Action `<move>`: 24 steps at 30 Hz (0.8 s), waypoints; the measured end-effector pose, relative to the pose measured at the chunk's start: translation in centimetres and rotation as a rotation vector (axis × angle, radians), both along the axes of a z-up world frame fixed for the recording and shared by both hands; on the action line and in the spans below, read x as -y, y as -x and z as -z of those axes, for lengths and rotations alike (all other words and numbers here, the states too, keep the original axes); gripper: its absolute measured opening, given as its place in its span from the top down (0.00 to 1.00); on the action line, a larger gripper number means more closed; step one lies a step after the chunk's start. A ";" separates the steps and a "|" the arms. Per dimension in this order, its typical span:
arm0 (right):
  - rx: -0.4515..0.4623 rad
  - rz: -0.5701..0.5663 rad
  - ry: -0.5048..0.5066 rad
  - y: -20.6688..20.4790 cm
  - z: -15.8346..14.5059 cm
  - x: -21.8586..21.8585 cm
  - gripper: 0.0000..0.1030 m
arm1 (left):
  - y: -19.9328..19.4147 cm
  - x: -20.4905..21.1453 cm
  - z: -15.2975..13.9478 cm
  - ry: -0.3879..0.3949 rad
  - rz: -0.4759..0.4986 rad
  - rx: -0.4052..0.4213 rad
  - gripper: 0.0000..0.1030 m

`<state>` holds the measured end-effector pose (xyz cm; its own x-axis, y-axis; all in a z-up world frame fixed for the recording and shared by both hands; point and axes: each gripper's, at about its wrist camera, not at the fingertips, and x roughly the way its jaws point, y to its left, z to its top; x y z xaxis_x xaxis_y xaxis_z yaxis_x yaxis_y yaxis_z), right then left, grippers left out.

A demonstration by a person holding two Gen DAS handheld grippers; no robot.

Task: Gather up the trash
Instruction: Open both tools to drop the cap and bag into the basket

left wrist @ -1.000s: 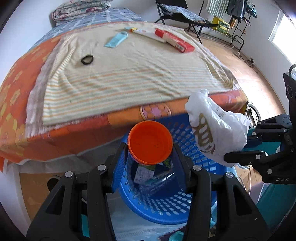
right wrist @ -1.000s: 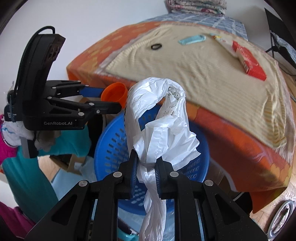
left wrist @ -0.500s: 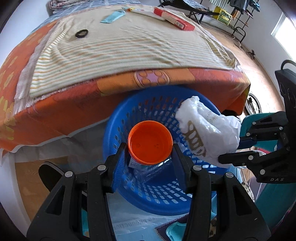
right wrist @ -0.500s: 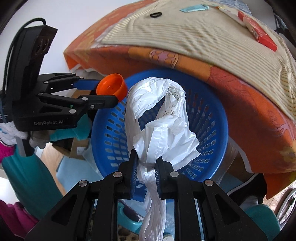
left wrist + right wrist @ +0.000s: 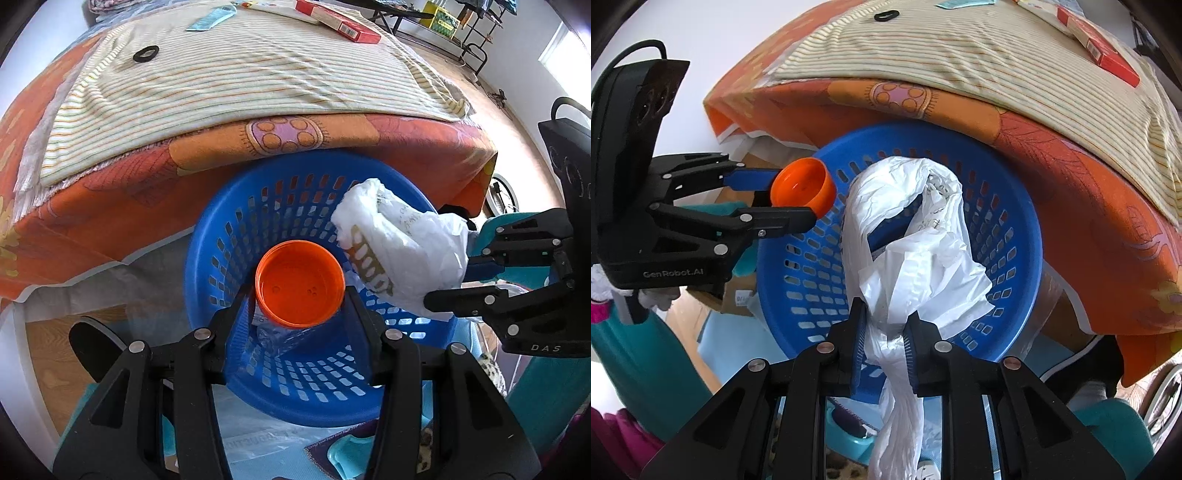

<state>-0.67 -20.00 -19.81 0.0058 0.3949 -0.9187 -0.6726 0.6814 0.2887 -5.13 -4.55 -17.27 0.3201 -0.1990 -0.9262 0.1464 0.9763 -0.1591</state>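
over blue basket [image 5: 1015,236], right hand-held gripper [image 5: 885,334] loosens on crumpled white bag [image 5: 923,258]; left [image 5: 300,314] grips orange cap [image 5: 300,284].

Bright, sharp daylight; heavy fisheye curvature, dark vignetted corners.

Your left tongs [image 5: 300,291] hold the cup [image 5: 300,283] over the basket [image 5: 236,236]; right tongs [image 5: 885,341] keep the bag [image 5: 912,254] beside it; bed [image 5: 236,85] behind.

Crumpled white plastic bag [image 5: 916,243] and orange-capped clear jar [image 5: 300,283] above blue perforated basket [image 5: 317,384]
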 end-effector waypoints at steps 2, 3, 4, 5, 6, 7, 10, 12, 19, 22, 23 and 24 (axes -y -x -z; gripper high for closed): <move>0.007 0.004 0.008 -0.1 0.0 0.0 0.81 | -0.1 0.1 0.1 0.006 -0.002 -0.012 0.52; 0.004 0.004 0.011 -0.1 0.1 -0.1 0.79 | -0.1 0.1 0.2 0.010 -0.002 -0.017 0.52; 0.001 0.004 0.017 -0.1 0.1 -0.1 0.77 | -0.2 0.1 0.2 0.012 -0.003 -0.021 0.52; 0.001 0.006 0.025 -0.2 0.2 -0.1 0.76 | -0.2 0.1 0.3 0.014 -0.003 -0.029 0.52; 0.002 0.007 0.031 -0.2 0.2 -0.1 0.73 | -0.3 0.1 0.4 0.014 -0.004 -0.032 0.47; 0.004 0.008 0.035 -0.2 0.3 -0.1 0.71 | -0.3 0.0 0.4 0.016 -0.010 -0.031 0.43; 0.018 0.024 0.032 -0.4 0.0 -0.1 0.52 | -0.3 -0.3 0.1 0.020 -0.028 -0.021 0.34; 0.025 0.037 0.023 -0.6 -0.3 0.1 0.52 | -0.4 -0.5 0.1 0.025 -0.037 -0.021 0.34; 0.025 0.067 0.014 -1.2 -0.6 0.8 0.51 | -0.4 -0.6 0.0 0.026 -0.038 -0.022 0.34; 0.031 0.069 0.011 -1.1 -0.7 0.7 0.51 | -0.4 -0.5 0.0 0.024 -0.035 -0.020 0.34; 0.034 0.071 0.009 -1.1 -0.8 0.8 0.51 | -0.4 -0.4 -0.1 0.023 -0.034 -0.019 0.34; 0.036 0.073 0.007 -1.1 -0.9 0.6 0.51 | -0.4 -0.4 -0.1 0.023 -0.035 -0.017 0.34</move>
